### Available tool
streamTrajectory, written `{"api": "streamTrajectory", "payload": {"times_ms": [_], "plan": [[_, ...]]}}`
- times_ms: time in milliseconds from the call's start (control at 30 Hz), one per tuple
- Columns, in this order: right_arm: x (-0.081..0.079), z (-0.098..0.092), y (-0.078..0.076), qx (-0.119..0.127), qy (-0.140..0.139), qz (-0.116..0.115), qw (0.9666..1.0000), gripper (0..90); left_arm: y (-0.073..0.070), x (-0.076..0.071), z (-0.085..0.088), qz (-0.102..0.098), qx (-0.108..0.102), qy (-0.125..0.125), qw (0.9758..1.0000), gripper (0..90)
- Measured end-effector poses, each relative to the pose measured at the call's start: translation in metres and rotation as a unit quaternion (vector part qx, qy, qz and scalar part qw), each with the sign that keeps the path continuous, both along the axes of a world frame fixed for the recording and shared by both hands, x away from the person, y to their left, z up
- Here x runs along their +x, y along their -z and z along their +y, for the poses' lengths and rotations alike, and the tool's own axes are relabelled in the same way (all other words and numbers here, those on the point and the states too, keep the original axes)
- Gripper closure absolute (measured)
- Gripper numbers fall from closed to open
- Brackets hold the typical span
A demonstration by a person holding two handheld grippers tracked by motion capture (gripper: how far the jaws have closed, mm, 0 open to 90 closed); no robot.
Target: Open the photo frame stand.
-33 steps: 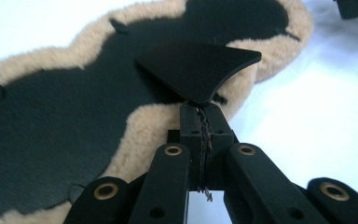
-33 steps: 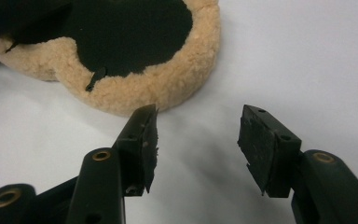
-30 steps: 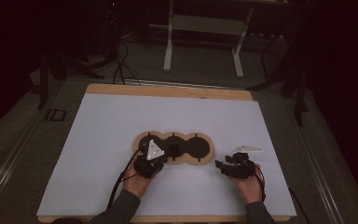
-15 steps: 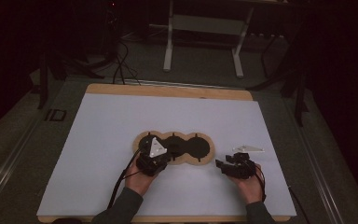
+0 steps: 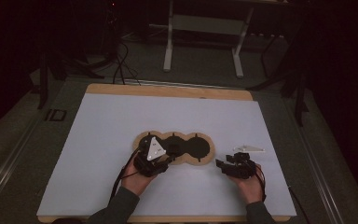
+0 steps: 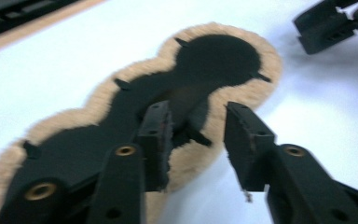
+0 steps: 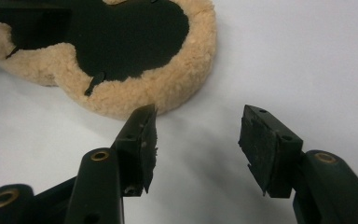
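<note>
Nearest me, my left gripper (image 5: 164, 157) sits at the near left end of the pad (image 5: 193, 159), and its jaws have just been opening: a second ago they were together over that end, now they stand apart, one over the black face of the pad and one just past its fleecy near edge, neither pressing on it. In the left gripper view (image 6: 193, 140) the near rim of the pad (image 6: 233, 51) lies between the tips, loose. The hand itself sits about where it was in the earlier pictures, and so does the pad. My right gripper (image 5: 224, 166) rests on the white sheet (image 5: 102, 135) just off the pad's right end, jaws apart with nothing between them; in the right gripper view (image 7: 196, 140) bare sheet shows in the gap and the rounded lobe of the pad (image 7: 168, 84) lies just beyond the tips, not touched. The pad is a three-lobed shape, black in the middle with a tan fleece border, lying flat with its long axis running left to right across the table. I can read no label or writing on it. Just beyond the right gripper lies a small pale plate (image 5: 249, 148). Farther off stands a white frame (image 5: 204, 28) on the floor.
</note>
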State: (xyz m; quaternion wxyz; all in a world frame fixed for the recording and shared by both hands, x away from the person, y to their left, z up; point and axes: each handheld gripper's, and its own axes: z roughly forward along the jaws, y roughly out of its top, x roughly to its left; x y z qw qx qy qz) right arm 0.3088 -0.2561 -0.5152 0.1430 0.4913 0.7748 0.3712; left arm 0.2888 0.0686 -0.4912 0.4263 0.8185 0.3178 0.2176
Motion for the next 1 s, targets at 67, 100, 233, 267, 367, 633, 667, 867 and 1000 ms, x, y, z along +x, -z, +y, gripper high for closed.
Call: {"api": "streamTrajectory", "payload": {"times_ms": [67,100,233,267,367,633,667,867,1000], "plan": [[0.0,0.0,0.0,-0.001,0.0,0.0,1.0,45.3,-0.001,0.002,-0.001,-0.003,0.01,-0.002,0.9999,55.2],[0.0,0.0,0.0,-0.001,0.0,0.001,1.0,45.3,-0.002,0.002,-0.002,-0.003,0.015,-0.005,0.9999,52.9],[0.0,0.0,0.0,0.0,0.0,0.001,1.0,44.9,-0.003,0.006,-0.007,0.005,0.029,0.001,0.9996,47.9],[0.0,0.0,0.0,0.001,0.0,0.001,1.0,44.9,-0.003,0.007,-0.008,0.007,0.033,0.004,0.9994,46.7],[0.0,0.0,0.0,0.0,0.0,0.001,1.0,44.8,-0.004,0.01,-0.011,0.01,0.036,0.008,0.9993,44.5],[0.001,0.0,0.001,0.001,0.002,0.002,1.0,43.8,-0.002,0.02,-0.019,0.017,0.033,0.007,0.9993,43.1],[0.001,0.0,0.001,0.001,0.002,0.002,1.0,43.7,-0.001,0.022,-0.02,0.02,0.037,0.011,0.9991,43.9],[0.001,-0.001,0.001,0.0,0.001,0.002,1.0,43.6,0.004,0.027,-0.026,0.026,0.056,0.026,0.9977,44.9],[0.001,-0.001,0.001,0.0,0.001,0.002,1.0,43.5,0.007,0.029,-0.031,0.021,0.081,0.028,0.9961,48.2]]}}
